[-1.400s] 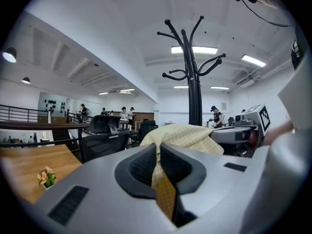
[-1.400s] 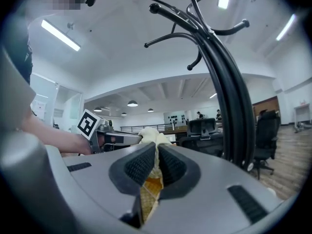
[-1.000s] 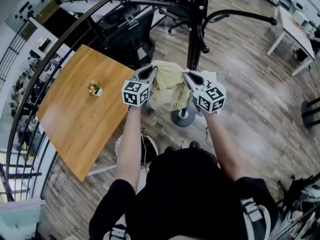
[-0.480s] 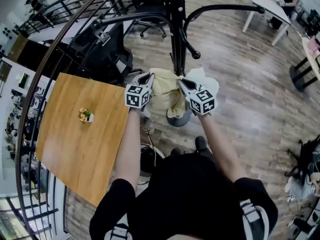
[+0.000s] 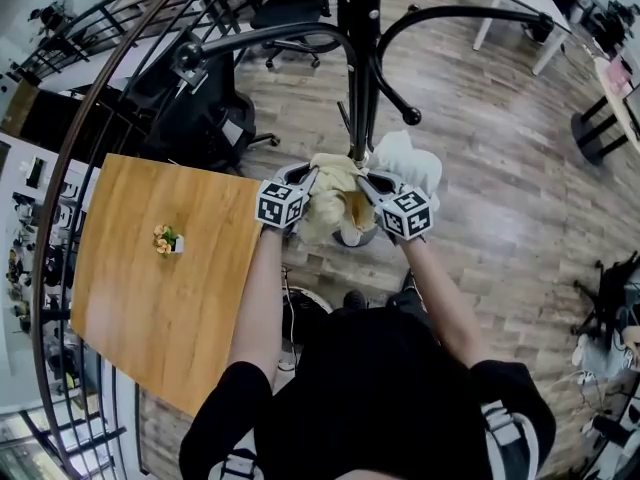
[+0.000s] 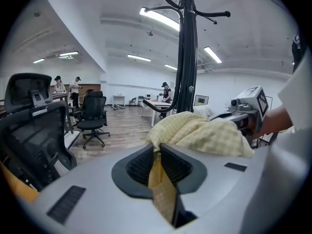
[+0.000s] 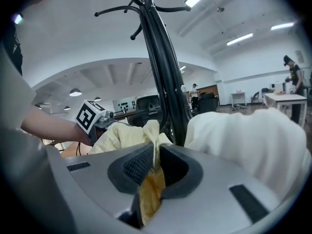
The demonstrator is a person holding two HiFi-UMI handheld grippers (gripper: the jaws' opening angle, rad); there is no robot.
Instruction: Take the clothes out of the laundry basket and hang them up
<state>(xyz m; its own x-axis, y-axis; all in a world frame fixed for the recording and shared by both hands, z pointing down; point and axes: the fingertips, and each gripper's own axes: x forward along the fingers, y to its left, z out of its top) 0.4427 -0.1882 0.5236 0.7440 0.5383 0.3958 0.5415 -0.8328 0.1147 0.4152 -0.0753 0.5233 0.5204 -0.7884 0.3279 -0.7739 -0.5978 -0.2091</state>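
L gripper (image 6: 157,151): jaws together, pinching a fold of the yellow checked garment (image 6: 204,133).
R gripper (image 7: 155,152): nipping the same garment; jaws have just been easing apart a touch, cloth between them & pinched.
Garment pos: bunched between your 2 grippers, up in the air, right in front of the coat stand (image 5: 362,58) pole, well under the hooks.
Done so far: this piece is out of the basket. White garment (image 5: 405,158) sits just beside the pole on your R and looks already hung; can't tell on which hook.
Left to do: get the yellow piece over a hook, let go both sides, then go back for more.
Basket: pale round rim (image 5: 303,295) by your feet, prob. the basket; contents hidden by your body.
Progress est.: mid-task, this item approx half done.
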